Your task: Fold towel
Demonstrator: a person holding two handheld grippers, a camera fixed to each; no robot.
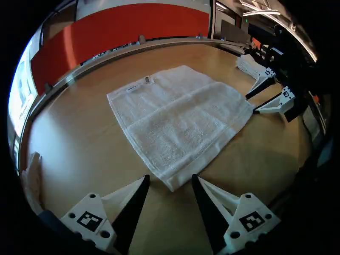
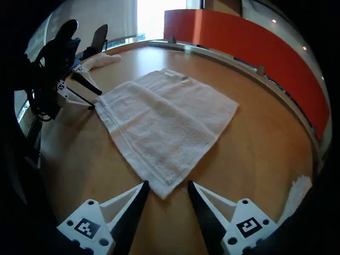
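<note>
Left gripper and right gripper each face a neighbouring corner of the towel, tip lying between spread fingers, nothing pinched; shared edge runs gripper to gripper.

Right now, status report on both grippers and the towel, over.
Left gripper open around a towel corner. Right gripper open, astride the neighbouring corner. Towel flat on table. Spare cloths at table edge, apart.

No legible text; towel tag blurred
</note>
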